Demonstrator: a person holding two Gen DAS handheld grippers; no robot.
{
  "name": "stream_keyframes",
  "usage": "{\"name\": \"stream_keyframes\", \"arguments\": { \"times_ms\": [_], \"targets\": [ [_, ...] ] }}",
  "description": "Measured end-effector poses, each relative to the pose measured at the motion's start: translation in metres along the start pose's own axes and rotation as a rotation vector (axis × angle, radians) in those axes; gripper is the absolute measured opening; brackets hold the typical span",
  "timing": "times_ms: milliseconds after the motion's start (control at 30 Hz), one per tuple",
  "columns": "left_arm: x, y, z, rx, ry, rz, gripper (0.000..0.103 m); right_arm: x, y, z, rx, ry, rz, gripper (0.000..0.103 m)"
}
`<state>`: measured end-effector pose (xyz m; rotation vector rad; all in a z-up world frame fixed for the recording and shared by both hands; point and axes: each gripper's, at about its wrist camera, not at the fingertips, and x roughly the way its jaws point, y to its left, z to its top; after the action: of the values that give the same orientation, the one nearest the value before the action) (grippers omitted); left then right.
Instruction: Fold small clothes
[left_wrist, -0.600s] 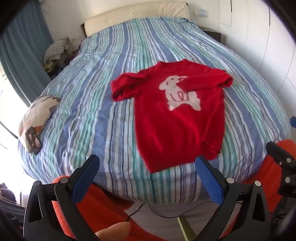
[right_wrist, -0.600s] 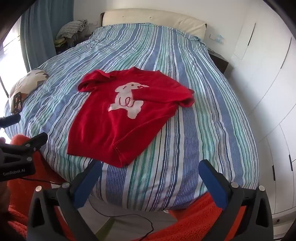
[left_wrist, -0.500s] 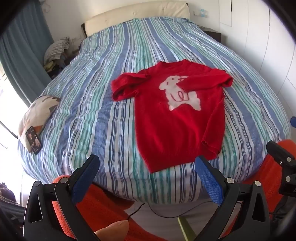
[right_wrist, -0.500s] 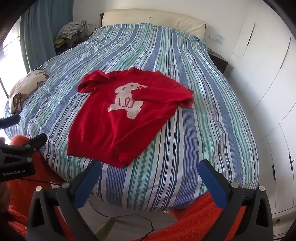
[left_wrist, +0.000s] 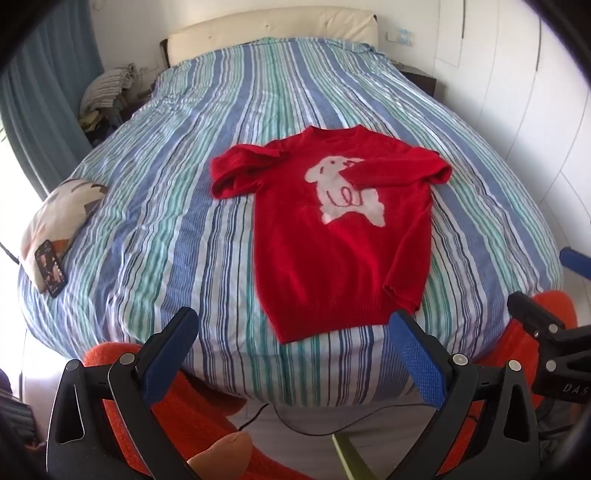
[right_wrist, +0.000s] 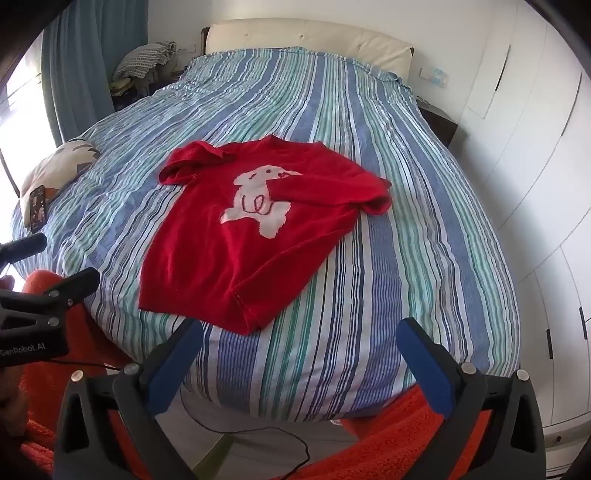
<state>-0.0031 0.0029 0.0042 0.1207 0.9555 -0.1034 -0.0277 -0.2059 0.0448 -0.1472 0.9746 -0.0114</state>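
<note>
Striped bed (left_wrist: 229, 155): red sweater (left_wrist: 332, 258), pillow (left_wrist: 59, 210).

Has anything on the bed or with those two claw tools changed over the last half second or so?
Nothing visibly changed. The red sweater lies spread on the striped bed as before, one sleeve folded across its white animal design. The left gripper and right gripper both remain wide open and empty, short of the bed's near edge.

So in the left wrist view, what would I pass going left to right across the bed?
Phone on the patterned pillow, then bare striped bedcover, then the red sweater.
</note>
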Motion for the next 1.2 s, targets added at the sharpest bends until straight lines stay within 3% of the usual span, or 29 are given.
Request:
{"name": "stream_keyframes", "arguments": {
  "times_ms": [1200],
  "targets": [
    [-0.002,-0.007,-0.008,0.061,0.012,0.02,0.103,0.003,0.006,-0.001,0.006,0.026,0.059,0.103]
  ]
}}
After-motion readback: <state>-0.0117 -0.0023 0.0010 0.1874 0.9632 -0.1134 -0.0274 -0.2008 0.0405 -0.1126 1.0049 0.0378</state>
